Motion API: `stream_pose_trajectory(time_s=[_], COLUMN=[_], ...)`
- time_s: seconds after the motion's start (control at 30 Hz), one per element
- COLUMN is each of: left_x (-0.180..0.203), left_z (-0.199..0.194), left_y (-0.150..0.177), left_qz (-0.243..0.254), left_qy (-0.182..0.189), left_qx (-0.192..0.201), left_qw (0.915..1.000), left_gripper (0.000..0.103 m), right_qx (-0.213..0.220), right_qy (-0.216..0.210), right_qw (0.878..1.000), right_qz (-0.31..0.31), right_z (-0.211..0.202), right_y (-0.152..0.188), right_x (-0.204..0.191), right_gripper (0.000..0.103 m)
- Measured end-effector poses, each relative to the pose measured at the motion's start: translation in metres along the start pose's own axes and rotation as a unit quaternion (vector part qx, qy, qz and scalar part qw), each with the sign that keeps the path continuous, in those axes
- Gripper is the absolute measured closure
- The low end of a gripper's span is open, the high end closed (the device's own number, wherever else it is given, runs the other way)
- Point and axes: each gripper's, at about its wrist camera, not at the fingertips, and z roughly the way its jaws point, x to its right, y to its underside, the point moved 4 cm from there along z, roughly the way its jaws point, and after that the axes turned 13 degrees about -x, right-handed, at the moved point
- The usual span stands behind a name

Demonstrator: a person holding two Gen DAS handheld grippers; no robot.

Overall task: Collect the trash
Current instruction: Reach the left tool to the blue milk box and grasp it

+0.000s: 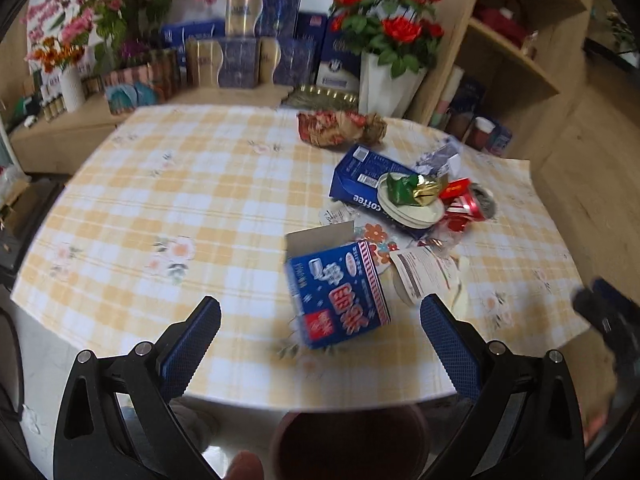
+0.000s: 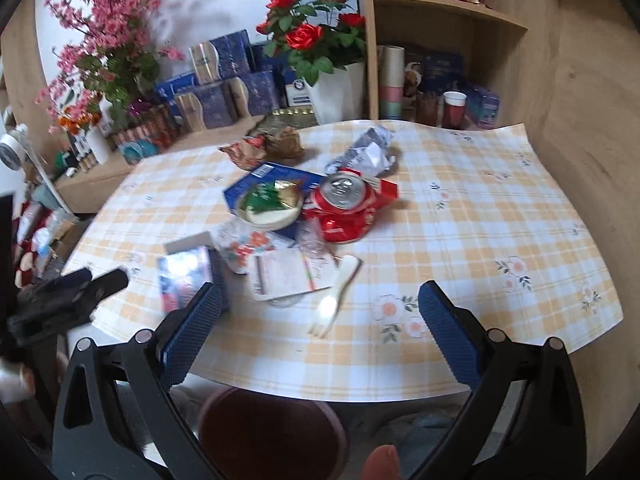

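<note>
Hovering at the desk's near edge, left gripper [image 1: 320,316] and right gripper [image 2: 320,304] both gape wide, holding nothing. Blue carton [image 1: 338,294] stands just ahead of the left, near that edge; crushed red can [image 2: 344,208], plate [image 2: 270,210] and wrappers cluster mid-desk. Best close squarely on the carton's sides, then drop it into the dark bin [image 2: 272,436] below the edge.

On the checked tablecloth [image 2: 480,208]: two blue cartons, one open-topped box [image 1: 340,292] near the front edge and one flat coffee box [image 1: 356,180] behind it. One crushed red can [image 2: 344,208]. One stack of pale plates [image 2: 272,216], plate count unclear, holding one green-and-gold wrapper [image 1: 414,189]. One plastic fork [image 2: 336,300]. One printed receipt [image 2: 280,272]. One crumpled silver-white wrapper [image 2: 368,148]. One dark red bin [image 2: 272,436] below the table edge.
</note>
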Motion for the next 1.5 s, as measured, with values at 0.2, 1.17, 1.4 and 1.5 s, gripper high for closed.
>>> stream_pose_trajectory(time_s=[0.2, 1.17, 1.4, 1.5], left_x=[0.004, 0.003, -0.023, -0.036], left_z=[0.077, 0.104, 0.061, 0.051], left_y=[-0.021, -0.020, -0.029, -0.036], left_qz=[-0.074, -0.077, -0.085, -0.088], left_qy=[-0.009, 0.039, 0.038, 0.030], left_qx=[-0.066, -0.099, -0.035, -0.011], left_qw=[0.9950, 0.9914, 0.9951, 0.9956], left_gripper=[0.005, 0.026, 0.026, 0.026], right_qx=[-0.005, 0.020, 0.040, 0.012], right_qy=[0.024, -0.016, 0.026, 0.016], right_qw=[1.000, 0.992, 0.984, 0.992], right_qz=[0.006, -0.125, -0.170, -0.127], right_z=[0.016, 0.055, 0.065, 0.094], right_y=[-0.002, -0.055, -0.132, -0.179], right_x=[0.025, 0.007, 0.013, 0.035], right_gripper=[0.006, 0.006, 0.006, 0.006])
